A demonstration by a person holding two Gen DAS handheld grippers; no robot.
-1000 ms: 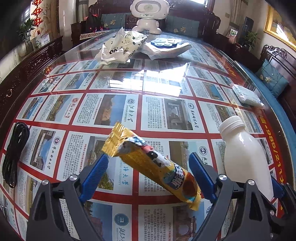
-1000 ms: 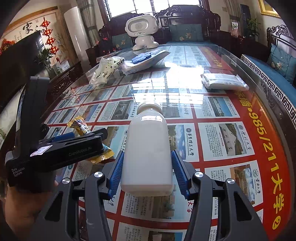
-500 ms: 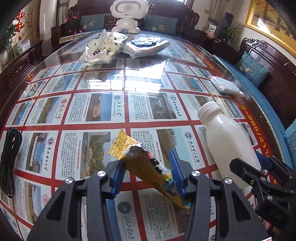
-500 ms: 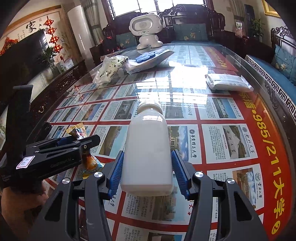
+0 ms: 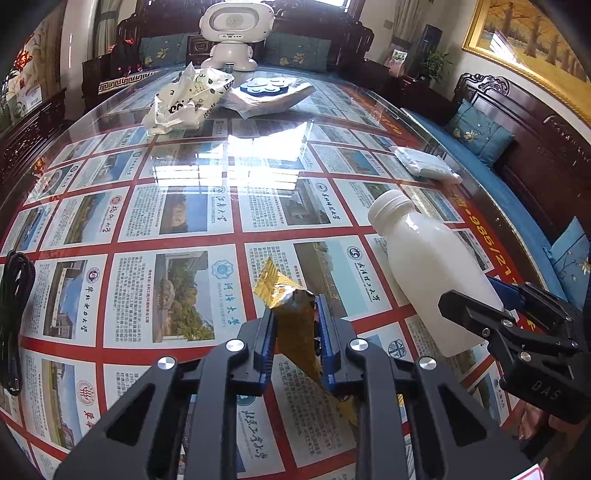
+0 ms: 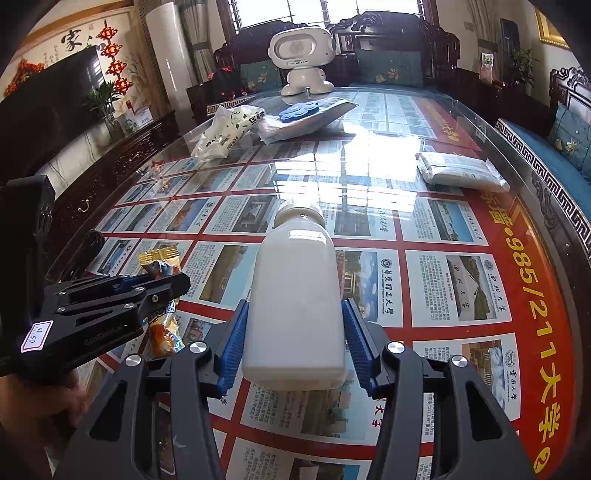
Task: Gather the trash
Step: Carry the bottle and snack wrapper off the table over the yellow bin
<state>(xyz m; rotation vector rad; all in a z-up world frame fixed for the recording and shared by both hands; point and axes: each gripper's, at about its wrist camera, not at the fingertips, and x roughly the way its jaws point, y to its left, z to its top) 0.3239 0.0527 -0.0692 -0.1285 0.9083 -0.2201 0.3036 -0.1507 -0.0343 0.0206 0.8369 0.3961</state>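
My left gripper (image 5: 294,314) is shut on a gold and orange snack wrapper (image 5: 291,325), held just above the glass table; the wrapper (image 6: 160,295) also shows in the right wrist view, in the left gripper (image 6: 162,286). My right gripper (image 6: 293,317) is shut on a white plastic bottle (image 6: 297,295), cap pointing away. The bottle (image 5: 432,266) and the right gripper (image 5: 491,295) show at the right of the left wrist view.
A crumpled white bag (image 5: 184,99), a plastic packet with a blue flower piece (image 5: 267,94) and a white robot toy (image 5: 234,33) sit at the far end. A white packet (image 6: 460,171) lies at right. A black cable (image 5: 14,314) lies at left.
My left gripper closed on the snack wrapper and lifted it slightly. The right gripper kept its hold on the bottle, almost still.
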